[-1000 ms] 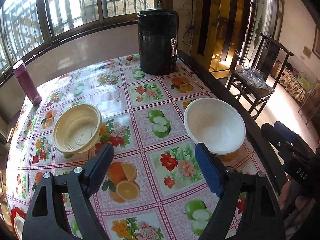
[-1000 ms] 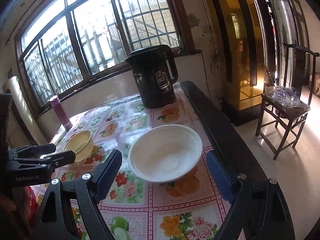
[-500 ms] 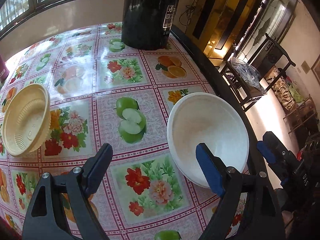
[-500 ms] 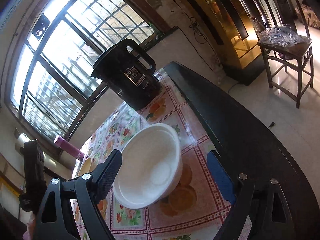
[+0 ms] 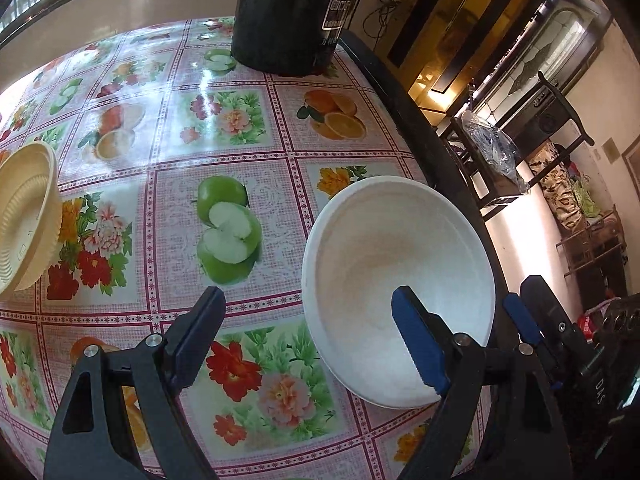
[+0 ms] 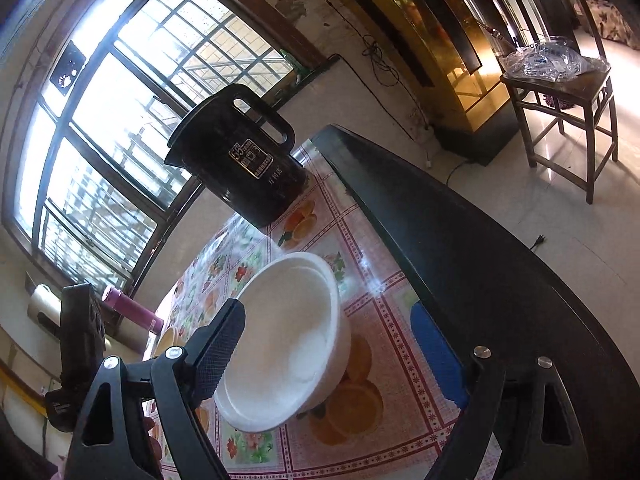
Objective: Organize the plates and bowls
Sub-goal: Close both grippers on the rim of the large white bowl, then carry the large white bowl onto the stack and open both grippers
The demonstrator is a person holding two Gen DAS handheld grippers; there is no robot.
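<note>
A white bowl (image 5: 396, 264) stands near the table's right edge on the fruit-print cloth. My left gripper (image 5: 308, 308) is open and straddles the bowl's left rim, its blue right finger (image 5: 416, 344) over the inside. From the other side my right gripper (image 6: 330, 320) straddles the bowl (image 6: 288, 340): its black finger (image 6: 220, 352) is over the inside and the blue pad outside the wall. Its jaws are closing, with the pads still apart from the wall. A ribbed yellow bowl (image 5: 24, 216) sits at the far left, and only a sliver of it (image 6: 166, 340) shows in the right wrist view.
A tall black jug (image 5: 288, 12) stands at the back of the table (image 5: 132, 308). A pink bottle (image 6: 132, 314) is by the window. The table's dark rim (image 6: 460, 240) runs close beside the white bowl. A wooden chair (image 6: 560, 92) with a plastic bag stands on the floor beyond.
Both grippers came down and in toward the white bowl until each straddles its rim. The right wrist view has rolled, so the table looks tilted. Neither bowl has moved.
</note>
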